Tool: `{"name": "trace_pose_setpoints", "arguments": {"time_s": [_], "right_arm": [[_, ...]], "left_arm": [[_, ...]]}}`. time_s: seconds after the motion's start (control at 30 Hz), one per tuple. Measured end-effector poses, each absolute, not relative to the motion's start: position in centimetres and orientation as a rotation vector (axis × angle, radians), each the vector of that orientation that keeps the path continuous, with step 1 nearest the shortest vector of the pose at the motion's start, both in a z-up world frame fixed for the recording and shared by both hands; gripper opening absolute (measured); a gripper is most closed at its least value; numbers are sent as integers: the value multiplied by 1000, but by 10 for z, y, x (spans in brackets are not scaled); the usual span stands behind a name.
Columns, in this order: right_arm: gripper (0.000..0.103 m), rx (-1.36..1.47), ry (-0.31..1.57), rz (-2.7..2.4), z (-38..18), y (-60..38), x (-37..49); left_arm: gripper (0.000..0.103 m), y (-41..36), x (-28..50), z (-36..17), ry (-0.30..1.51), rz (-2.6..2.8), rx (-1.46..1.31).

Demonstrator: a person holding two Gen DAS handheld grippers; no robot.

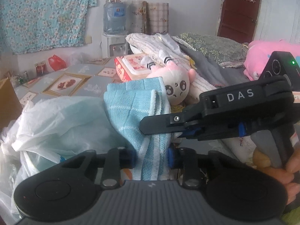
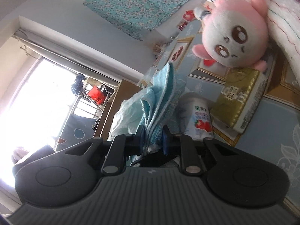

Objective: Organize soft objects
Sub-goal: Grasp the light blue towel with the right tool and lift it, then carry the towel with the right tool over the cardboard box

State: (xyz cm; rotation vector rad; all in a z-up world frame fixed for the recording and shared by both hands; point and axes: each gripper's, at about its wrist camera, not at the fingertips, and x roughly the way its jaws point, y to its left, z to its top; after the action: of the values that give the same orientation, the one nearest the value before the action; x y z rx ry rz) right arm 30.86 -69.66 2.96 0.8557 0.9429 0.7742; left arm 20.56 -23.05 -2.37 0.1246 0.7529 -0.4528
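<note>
Both claws pinch the blue towel [image 1: 131, 110]: left claw [image 1: 151, 154], right claw [image 2: 152, 140]; its lower end is hidden at 6 o'clock.

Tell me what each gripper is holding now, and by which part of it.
Both hold the same blue towel. The left gripper clamps its bunched lower end; the right gripper pinches folded layers of it slightly higher, from the side.

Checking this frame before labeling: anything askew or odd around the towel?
Nothing spilled or damaged. The blue towel is bunched, not folded, pinched by both the left hand-held gripper and the right hand-held gripper. The pink plush lies tipped against the heaped bedding.
</note>
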Motion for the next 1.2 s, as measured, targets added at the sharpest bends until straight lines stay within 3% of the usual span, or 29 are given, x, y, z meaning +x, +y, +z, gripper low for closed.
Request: {"name": "trace_pose_setpoints", "arguments": {"time_s": [0.4,0.73,1.2], "right_arm": [[18,739,830,882,124,-675,284],[18,638,846,1054,197,-565,275],[19,565,1032,1201,185,-346,265]], "left_arm": [[28,-191,159,46,558,-438,108],[28,-102,126,88,465,-289,52],[27,60,128,84,606,-7,8]]}}
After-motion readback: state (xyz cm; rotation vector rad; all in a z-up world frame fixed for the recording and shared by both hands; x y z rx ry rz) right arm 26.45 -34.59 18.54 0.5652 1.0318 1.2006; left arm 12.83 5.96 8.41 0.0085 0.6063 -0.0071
